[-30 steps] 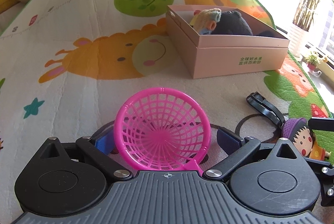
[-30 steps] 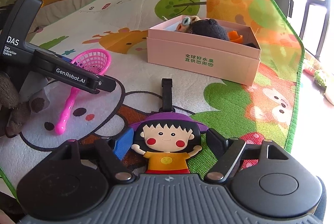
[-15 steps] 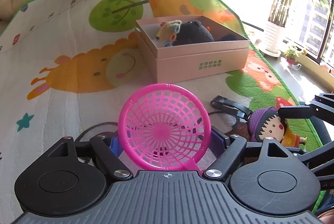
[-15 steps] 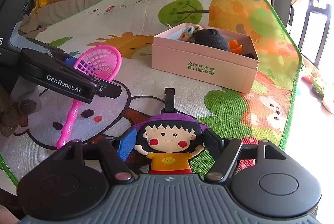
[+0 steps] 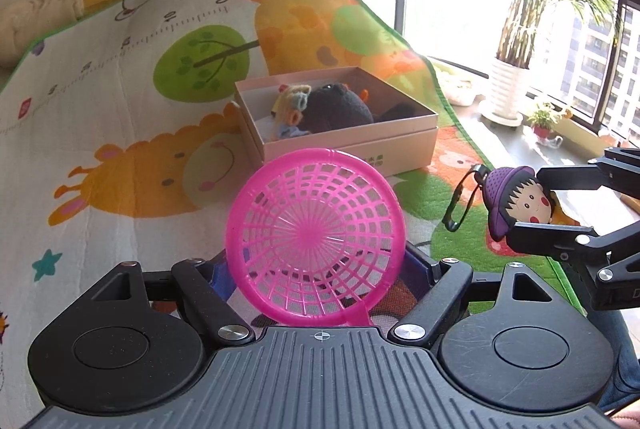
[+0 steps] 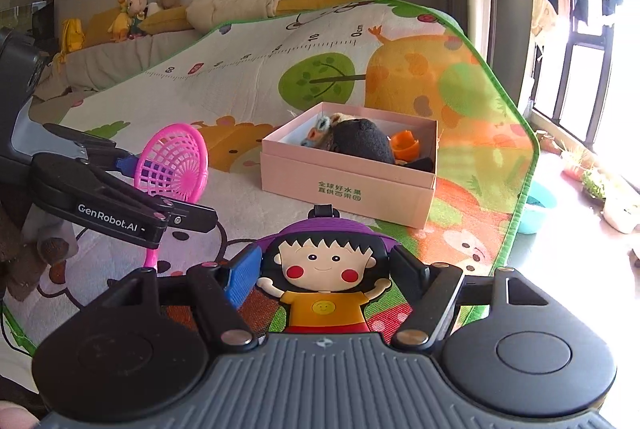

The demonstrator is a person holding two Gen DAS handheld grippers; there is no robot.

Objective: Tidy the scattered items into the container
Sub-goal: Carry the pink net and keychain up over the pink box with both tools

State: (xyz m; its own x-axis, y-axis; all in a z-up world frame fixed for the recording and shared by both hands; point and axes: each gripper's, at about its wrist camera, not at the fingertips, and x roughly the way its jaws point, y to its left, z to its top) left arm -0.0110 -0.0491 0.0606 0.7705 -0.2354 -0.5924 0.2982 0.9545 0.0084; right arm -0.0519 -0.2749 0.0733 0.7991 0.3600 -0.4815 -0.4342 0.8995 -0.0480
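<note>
A pink plastic sieve [image 5: 316,229] stands up between the pads of my left gripper [image 5: 316,269], which is shut on its rim, handle down. The right wrist view shows that sieve [image 6: 176,161] in the left gripper [image 6: 160,189], lifted off the mat. My right gripper [image 6: 324,269] is shut on a flat cartoon-girl tag [image 6: 324,293] with a purple hat and black strap. In the left wrist view the tag [image 5: 520,201] hangs in the right gripper [image 5: 560,205] at the right. Ahead, the open pink box [image 5: 348,145] [image 6: 344,185] holds a dark plush, a small knitted doll and something orange.
A colourful play mat [image 5: 120,109] covers the floor, and its green edge [image 6: 520,165] runs just right of the box. Beyond that edge are a window, a potted plant [image 5: 508,85] and small pots. Plush toys [image 6: 132,13] sit on a sofa at the back.
The left jaws closed on the sieve. Both grippers rose off the mat with their items and now look more toward the box. The tag's strap has left the mat.
</note>
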